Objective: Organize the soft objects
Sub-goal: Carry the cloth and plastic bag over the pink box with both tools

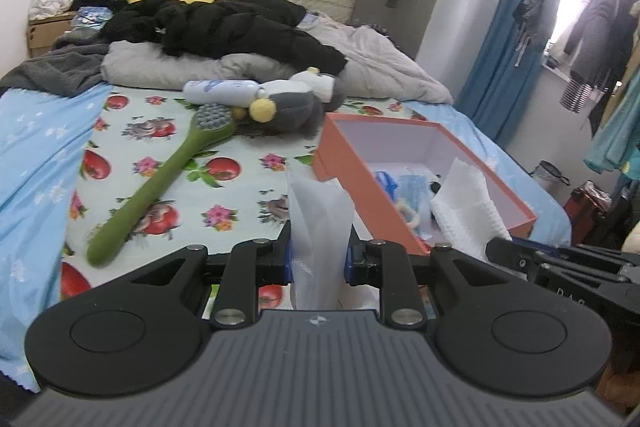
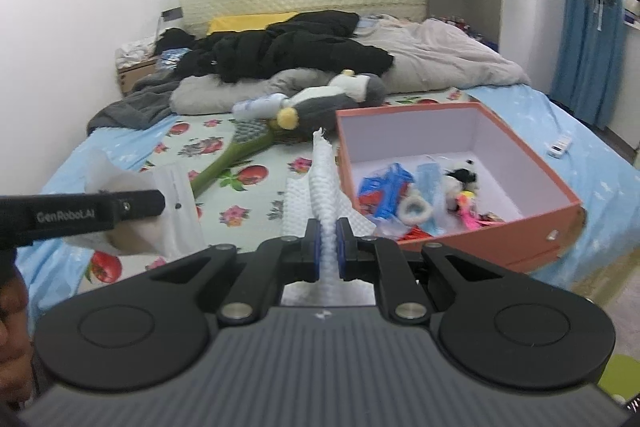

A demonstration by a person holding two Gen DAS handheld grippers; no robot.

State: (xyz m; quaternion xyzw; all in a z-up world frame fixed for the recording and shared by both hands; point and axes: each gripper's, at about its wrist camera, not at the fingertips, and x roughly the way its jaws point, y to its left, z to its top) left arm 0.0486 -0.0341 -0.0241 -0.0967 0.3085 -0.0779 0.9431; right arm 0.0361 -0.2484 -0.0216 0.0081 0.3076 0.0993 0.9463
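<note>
Left gripper [image 1: 319, 259] is clamped on bag [image 1: 318, 211]; right gripper [image 2: 328, 253] on foam [image 2: 326, 179]; box [image 2: 560, 211] at 2 o'clock.

Orange box [image 2: 448, 239], green brush [image 1: 160, 183], fruit-and-flower patterned sheet [image 1: 240, 195].

The lower part of the translucent plastic bag [image 1: 316, 227] is hidden behind the left gripper [image 1: 319, 259], and what lies inside it cannot be made out. In the right wrist view, the white foam sheet [image 2: 326, 187] is covered below the pads by the right gripper [image 2: 328, 251]. The near contents of the orange box [image 2: 552, 183] are screened by its front wall in the left wrist view; the small items (toys, perhaps) inside are too small to be identified. The bed [image 2: 60, 163] is cut off at the frame's bottom. The hanging clothes [image 1: 596, 27] are washed out by window glare.
</note>
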